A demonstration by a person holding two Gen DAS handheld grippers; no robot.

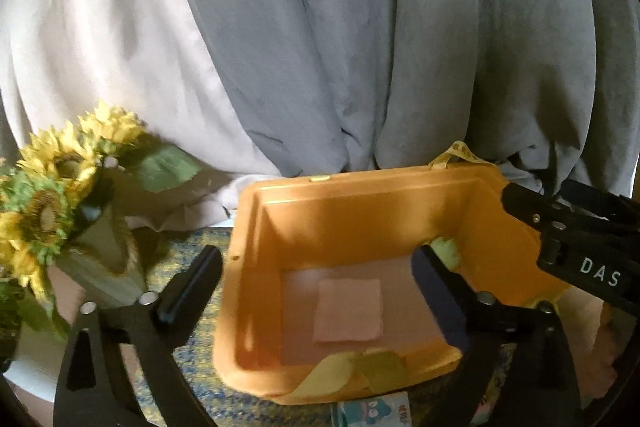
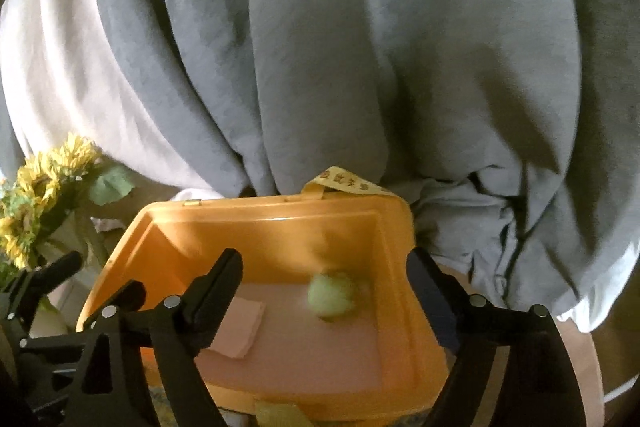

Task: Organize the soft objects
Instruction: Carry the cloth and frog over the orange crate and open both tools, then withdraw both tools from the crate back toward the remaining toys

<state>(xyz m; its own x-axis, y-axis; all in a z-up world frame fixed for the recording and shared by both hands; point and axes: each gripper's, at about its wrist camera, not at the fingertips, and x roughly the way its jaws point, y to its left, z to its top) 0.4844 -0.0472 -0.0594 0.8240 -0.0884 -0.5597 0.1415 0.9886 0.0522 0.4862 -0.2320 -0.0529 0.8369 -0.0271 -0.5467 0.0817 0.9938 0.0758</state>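
An orange plastic bin (image 1: 484,227) (image 2: 140,259) stands open in front of both grippers. A flat pink square cloth (image 1: 348,309) (image 2: 240,327) lies on its floor. A pale green soft ball (image 2: 331,294), blurred, is inside the bin near its back right; a bit of it shows behind my left gripper's right finger (image 1: 447,250). My left gripper (image 1: 316,279) is open and empty, its fingers astride the bin's left wall. My right gripper (image 2: 324,283) is open and empty above the bin. It also shows in the left wrist view (image 1: 560,227) over the bin's right rim.
A vase of artificial sunflowers (image 1: 52,187) (image 2: 36,195) stands left of the bin. Grey and white curtains (image 1: 360,47) (image 2: 320,67) hang close behind. A yellow strap (image 1: 460,153) (image 2: 348,185) hangs at the bin's back rim. A patterned mat (image 1: 192,367) covers the table.
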